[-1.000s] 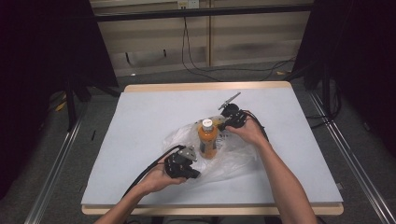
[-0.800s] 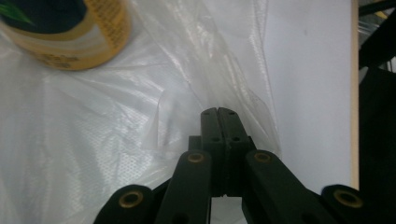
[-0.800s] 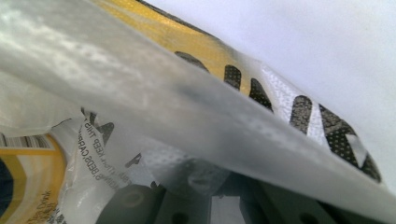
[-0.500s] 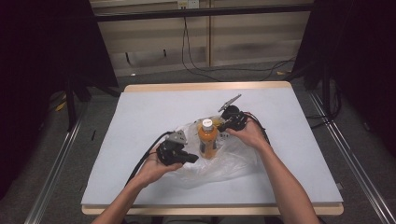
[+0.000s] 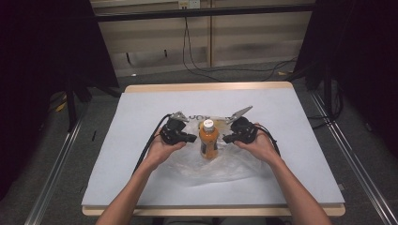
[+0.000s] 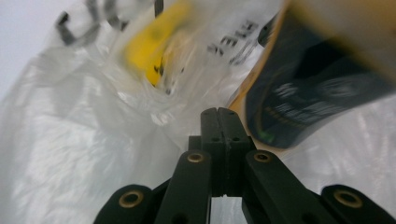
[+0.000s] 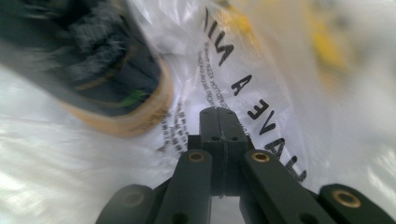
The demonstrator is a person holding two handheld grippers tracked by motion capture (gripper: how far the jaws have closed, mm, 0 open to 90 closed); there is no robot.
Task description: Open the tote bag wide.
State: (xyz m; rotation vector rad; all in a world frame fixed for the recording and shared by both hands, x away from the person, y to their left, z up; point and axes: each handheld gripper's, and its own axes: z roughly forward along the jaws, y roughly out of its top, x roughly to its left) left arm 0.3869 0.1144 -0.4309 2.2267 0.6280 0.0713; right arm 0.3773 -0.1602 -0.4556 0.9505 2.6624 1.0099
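High view: an orange drink bottle (image 5: 208,139) with a white cap stands upright at the centre of the frame, on a clear plastic bag (image 5: 220,164) that spreads crumpled over the pale blue-grey table (image 5: 291,140) towards the lower edge. The left hand-held gripper (image 5: 192,138) sits just left of the bottle, jaws pointing right at it; the right hand-held gripper (image 5: 226,139) sits just right of it, jaws pointing left. Each is gripped by a bare hand, forearms entering from the bottom of the frame. A grey three-cornered plate rises from the top of each gripper, and black cables trail back along both wrists. Left gripper view: the jaws of the left hand-held gripper (image 6: 218,112) are pressed together with no gap, their tips against the bag film (image 6: 84,140); whether film is pinched between them I cannot tell. The bottle's dark label (image 6: 308,93) fills the upper right, blurred; a yellow print patch on the bag shows upper centre. Right gripper view: the right hand-held gripper (image 7: 217,112) is likewise closed tight, tips at the bag (image 7: 261,93), which carries black lettering; a pinch cannot be confirmed. The bottle (image 7: 93,70) lies across the upper left, blurred.
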